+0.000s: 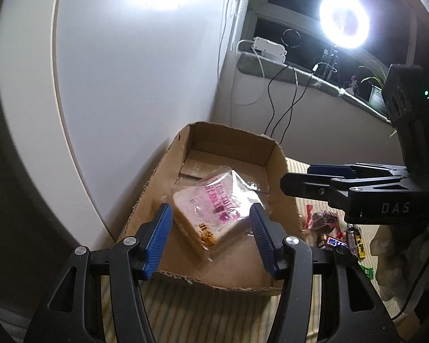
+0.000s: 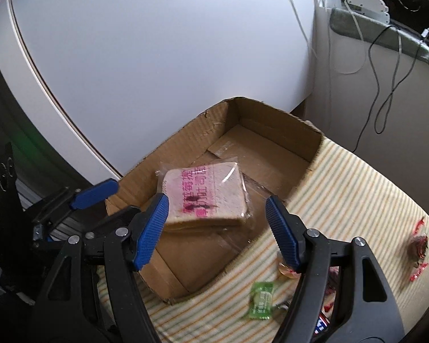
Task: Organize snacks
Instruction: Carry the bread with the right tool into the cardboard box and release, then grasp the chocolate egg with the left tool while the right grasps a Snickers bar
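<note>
A wrapped bread slice with pink print (image 1: 211, 211) (image 2: 206, 197) lies in an open cardboard box (image 1: 283, 197) (image 2: 271, 145) on a striped cloth. My left gripper (image 1: 210, 237) is open above the box's near end, its blue pads on either side of the bread, apart from it. My right gripper (image 2: 217, 231) is open and empty over the box's right edge; it also shows side-on in the left wrist view (image 1: 297, 180). Loose candies (image 1: 334, 234) lie on the cloth to the right of the box. A green candy (image 2: 260, 303) and a red-wrapped candy (image 2: 419, 250) lie near my right gripper.
A white wall (image 1: 134, 85) rises just behind and left of the box. A windowsill with a white power strip (image 1: 270, 49), cables and a ring light (image 1: 344, 18) is at the back right. The striped cloth (image 2: 357, 185) extends right of the box.
</note>
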`<action>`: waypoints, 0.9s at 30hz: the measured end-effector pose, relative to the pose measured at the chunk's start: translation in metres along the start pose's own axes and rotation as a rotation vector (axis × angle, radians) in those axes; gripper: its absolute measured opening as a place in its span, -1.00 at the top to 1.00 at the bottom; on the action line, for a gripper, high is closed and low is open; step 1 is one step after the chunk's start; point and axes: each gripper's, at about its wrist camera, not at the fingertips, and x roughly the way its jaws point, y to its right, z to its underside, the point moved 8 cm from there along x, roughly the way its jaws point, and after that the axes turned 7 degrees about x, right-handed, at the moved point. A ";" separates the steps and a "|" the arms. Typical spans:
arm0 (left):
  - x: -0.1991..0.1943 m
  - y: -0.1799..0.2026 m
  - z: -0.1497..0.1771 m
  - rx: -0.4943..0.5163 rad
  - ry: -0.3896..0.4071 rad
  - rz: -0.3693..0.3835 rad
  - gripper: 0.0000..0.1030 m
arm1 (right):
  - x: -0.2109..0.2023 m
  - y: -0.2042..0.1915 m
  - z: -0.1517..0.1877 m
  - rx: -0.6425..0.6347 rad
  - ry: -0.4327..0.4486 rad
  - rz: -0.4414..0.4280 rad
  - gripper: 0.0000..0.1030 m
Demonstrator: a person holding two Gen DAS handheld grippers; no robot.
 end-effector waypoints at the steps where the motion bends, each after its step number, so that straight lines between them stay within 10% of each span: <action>1: -0.002 0.001 0.000 0.003 0.004 0.002 -0.07 | -0.004 0.003 0.002 0.008 0.008 0.004 -0.42; 10: -0.015 0.034 0.007 0.038 0.022 0.047 -0.07 | -0.054 0.041 0.022 0.017 0.092 0.069 -0.42; 15: -0.018 0.064 0.012 0.081 0.018 0.083 -0.07 | -0.082 0.063 0.041 -0.013 0.118 0.122 -0.75; 27: 0.002 0.147 0.052 0.160 -0.090 0.241 -0.07 | -0.110 0.123 0.102 0.028 0.033 0.192 -0.78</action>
